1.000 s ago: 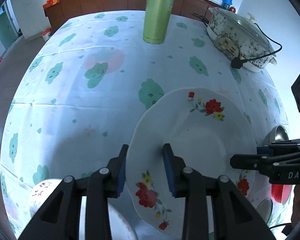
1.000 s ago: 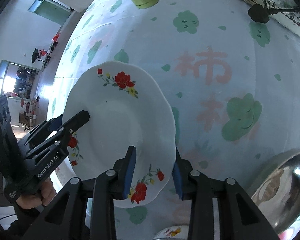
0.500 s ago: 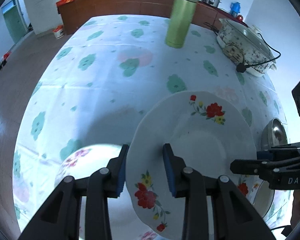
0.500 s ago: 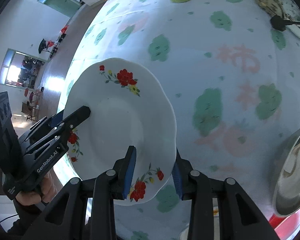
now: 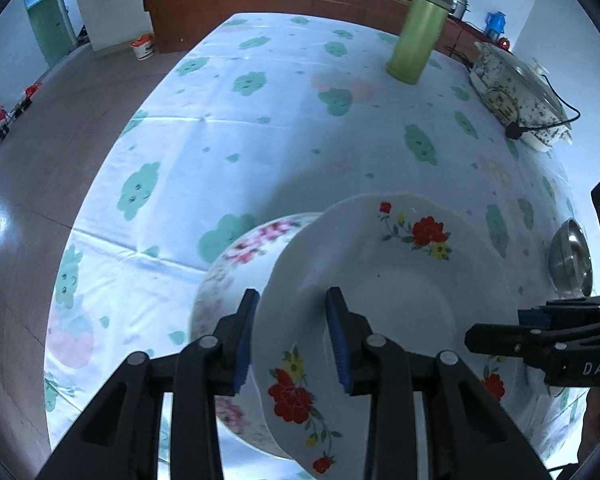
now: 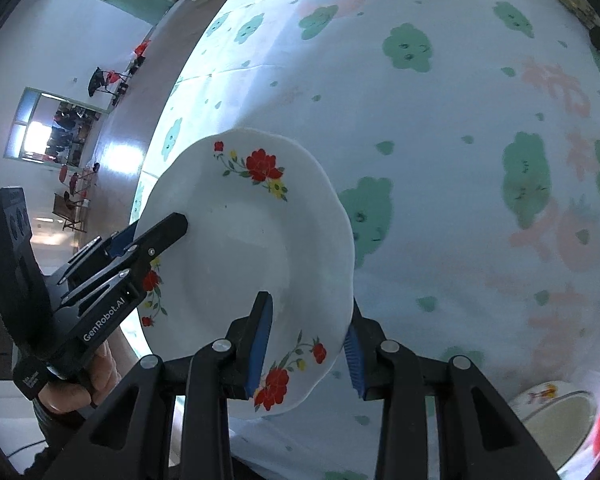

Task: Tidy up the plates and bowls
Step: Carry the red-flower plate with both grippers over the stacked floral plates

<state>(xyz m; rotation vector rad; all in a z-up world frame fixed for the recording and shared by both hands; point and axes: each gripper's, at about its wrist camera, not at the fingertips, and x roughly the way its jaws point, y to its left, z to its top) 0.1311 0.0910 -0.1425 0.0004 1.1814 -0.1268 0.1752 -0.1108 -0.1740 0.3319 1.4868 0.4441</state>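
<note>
A white plate with red flowers (image 5: 400,292) is held in the air by both grippers. My left gripper (image 5: 292,332) is shut on its left rim. My right gripper (image 6: 306,340) is shut on its near rim (image 6: 296,360). Below it, on the table, lies a second plate with a pink flower rim (image 5: 236,264), partly hidden by the held plate. A steel bowl (image 5: 570,256) sits at the right. A small white bowl (image 6: 556,416) shows at the lower right of the right wrist view.
A green tumbler (image 5: 416,36) stands at the far side of the clouded tablecloth (image 5: 260,140). An electric cooker (image 5: 516,88) with a cord sits at the far right. The table's left edge drops to the floor (image 5: 40,152).
Both grippers carried the flowered plate back and left, higher above the table. The pink-rimmed plate came into view beneath it. Both grips are unchanged.
</note>
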